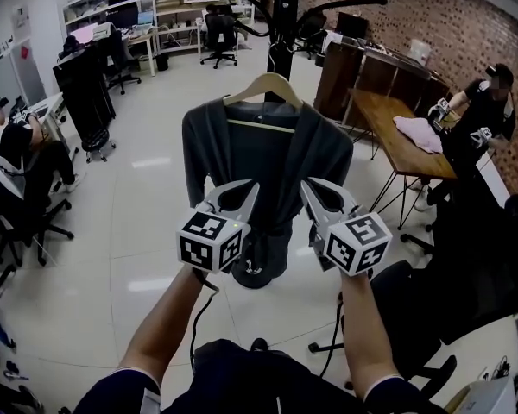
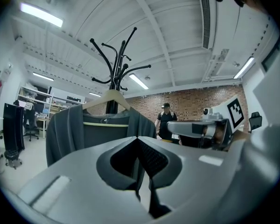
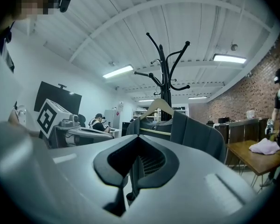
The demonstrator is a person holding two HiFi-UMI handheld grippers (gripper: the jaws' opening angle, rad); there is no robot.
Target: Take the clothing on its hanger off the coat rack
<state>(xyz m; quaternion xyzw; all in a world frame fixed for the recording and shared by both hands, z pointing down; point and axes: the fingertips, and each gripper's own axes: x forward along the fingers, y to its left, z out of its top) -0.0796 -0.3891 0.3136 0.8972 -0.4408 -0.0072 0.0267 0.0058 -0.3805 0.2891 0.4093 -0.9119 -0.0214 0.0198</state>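
Note:
A dark grey cardigan (image 1: pixel 268 149) hangs on a wooden hanger (image 1: pixel 264 88) from the black coat rack (image 1: pixel 285 24). Both grippers are held up side by side in front of it, below the hanger, not touching the cloth. My left gripper (image 1: pixel 251 189) is shut with nothing in it; my right gripper (image 1: pixel 306 185) is shut and empty too. In the left gripper view the jaws meet at the left gripper (image 2: pixel 136 138), with the cardigan (image 2: pixel 70 134) and hanger (image 2: pixel 111 99) beyond. The right gripper view shows the shut right gripper (image 3: pixel 139 136) short of the cardigan (image 3: pixel 198 134) and hanger (image 3: pixel 159 107).
The rack's round base (image 1: pixel 261 266) stands on the glossy floor. At the right is a wooden table (image 1: pixel 397 123) with a pink cloth (image 1: pixel 420 133) and a person in black (image 1: pixel 485 106). Another person (image 1: pixel 9 149) sits at the left near a black wheeled panel (image 1: pixel 86 93).

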